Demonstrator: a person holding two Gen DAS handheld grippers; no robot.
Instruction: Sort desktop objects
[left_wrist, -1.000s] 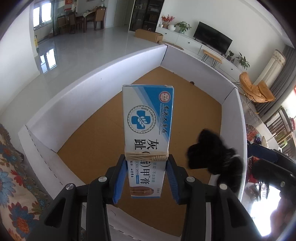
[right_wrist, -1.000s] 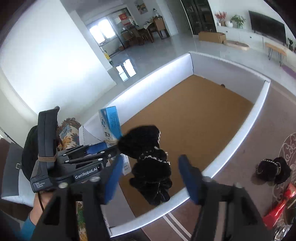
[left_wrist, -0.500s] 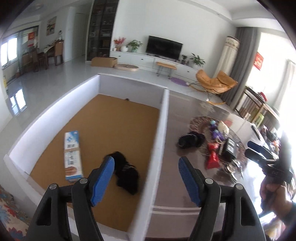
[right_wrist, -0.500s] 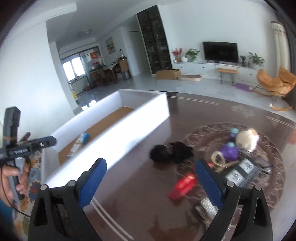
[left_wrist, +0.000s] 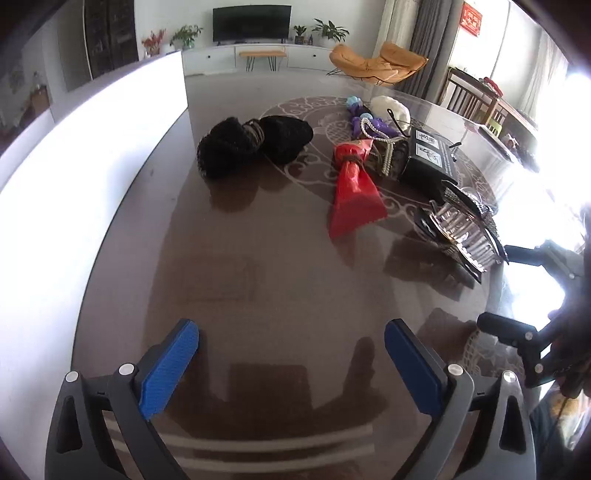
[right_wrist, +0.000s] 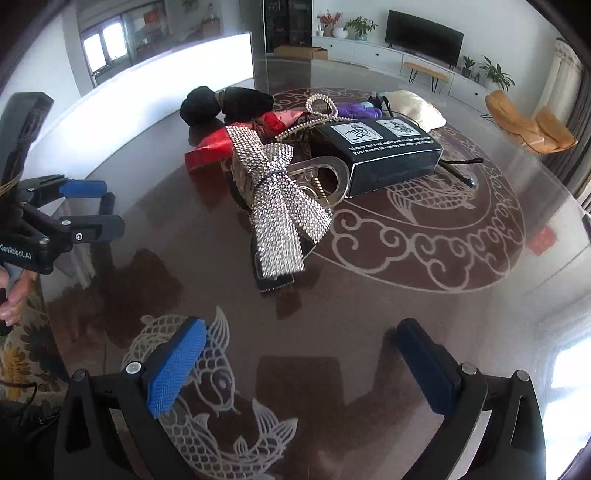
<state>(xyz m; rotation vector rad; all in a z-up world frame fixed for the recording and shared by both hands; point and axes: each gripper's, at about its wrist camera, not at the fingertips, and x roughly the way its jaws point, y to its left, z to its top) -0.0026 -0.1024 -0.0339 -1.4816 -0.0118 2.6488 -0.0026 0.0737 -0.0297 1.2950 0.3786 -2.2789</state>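
Note:
A pile of small objects lies on the dark glossy table (left_wrist: 258, 266): a black fuzzy scrunchie (left_wrist: 251, 144), a red bag (left_wrist: 351, 192), a black box (right_wrist: 380, 151), a rhinestone bow clip (right_wrist: 280, 206), a pearl string (left_wrist: 384, 147), a purple item (left_wrist: 364, 123) and a cream pouch (right_wrist: 413, 107). My left gripper (left_wrist: 291, 354) is open and empty, well short of the scrunchie. My right gripper (right_wrist: 301, 354) is open and empty, just in front of the bow clip. The left gripper also shows in the right wrist view (right_wrist: 92, 206).
The white wall of the sorting box (left_wrist: 92, 155) stands along the table's left side; its inside is hidden. The right gripper's body shows at the right edge of the left wrist view (left_wrist: 532, 295). A patterned cloth (right_wrist: 22, 354) lies off the table's near left edge.
One second ago my left gripper held the blue and white box over the sorting box; it let go there. Both grippers then swung away toward the pile on the table.

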